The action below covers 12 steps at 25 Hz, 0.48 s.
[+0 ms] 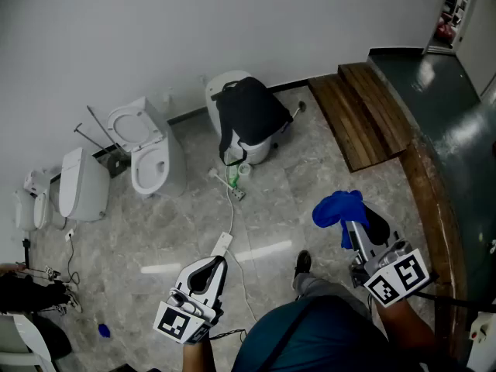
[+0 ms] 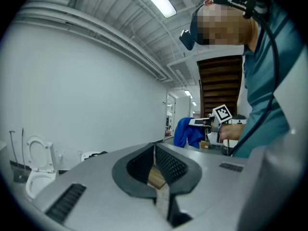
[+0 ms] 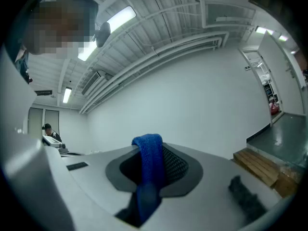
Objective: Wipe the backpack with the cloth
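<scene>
Head view looks steeply down from above onto the floor (image 1: 271, 208). Left gripper view sits low, tilted upward, facing across at the right claw (image 2: 191, 123). Right gripper view tilts up the wall (image 3: 192, 95), sharing the wooden platform (image 3: 255, 165) with head view.

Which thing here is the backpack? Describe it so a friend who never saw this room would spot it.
Look along the foot of the white wall, where a row of white toilets stands. The backpack is draped over the white fixture nearest the wooden platform. It is the only black, soft thing among those hard white shapes; the cloth in the right gripper is blue.
</scene>
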{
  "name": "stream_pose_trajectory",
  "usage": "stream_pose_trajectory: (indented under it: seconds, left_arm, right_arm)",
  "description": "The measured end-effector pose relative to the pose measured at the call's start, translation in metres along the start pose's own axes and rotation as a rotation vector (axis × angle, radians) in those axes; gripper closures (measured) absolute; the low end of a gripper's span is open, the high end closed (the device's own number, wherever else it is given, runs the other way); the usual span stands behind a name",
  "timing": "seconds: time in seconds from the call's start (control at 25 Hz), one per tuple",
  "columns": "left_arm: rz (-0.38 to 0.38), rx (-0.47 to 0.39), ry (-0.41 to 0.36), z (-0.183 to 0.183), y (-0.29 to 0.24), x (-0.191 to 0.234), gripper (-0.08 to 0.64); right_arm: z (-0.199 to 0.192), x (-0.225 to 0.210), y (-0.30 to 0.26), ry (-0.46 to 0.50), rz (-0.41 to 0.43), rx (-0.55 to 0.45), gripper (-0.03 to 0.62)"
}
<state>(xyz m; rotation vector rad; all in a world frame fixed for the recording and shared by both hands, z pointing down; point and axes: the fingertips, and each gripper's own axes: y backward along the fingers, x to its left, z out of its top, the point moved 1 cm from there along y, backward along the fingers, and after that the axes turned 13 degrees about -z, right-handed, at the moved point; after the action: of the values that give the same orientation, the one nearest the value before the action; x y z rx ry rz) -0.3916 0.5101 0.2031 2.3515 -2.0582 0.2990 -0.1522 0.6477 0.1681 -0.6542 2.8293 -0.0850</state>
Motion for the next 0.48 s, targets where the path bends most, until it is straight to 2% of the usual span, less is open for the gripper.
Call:
stream_pose_trajectory:
  seconds: [0.16,0.24,0.36,0.48]
  left_arm:
    - [-0.034,0.062,-0.134,0.026,-0.07,0.045,0.545]
    - [-0.058,0.076,-0.168,0.029,-0.098,0.063,0.545]
    - [-0.035,0.008,-0.126,0.038,-0.134,0.081,0.545]
    - [0.0,0.011,-0.08,0.043,-0.151,0.124,0.545]
  right_arm:
    - [-0.01,-0.034,-0.071,-0.018,0.015,0.027,0.526]
    - [-0.014,-0.048,-0.099,-0.023,0.007,0.038,0.526]
    - [-0.009,-0.068,-0.135,0.005,0.021,0.05,0.526]
    - [-0.016,-0.074,-0.182,0.0,0.026,0.058,0.526]
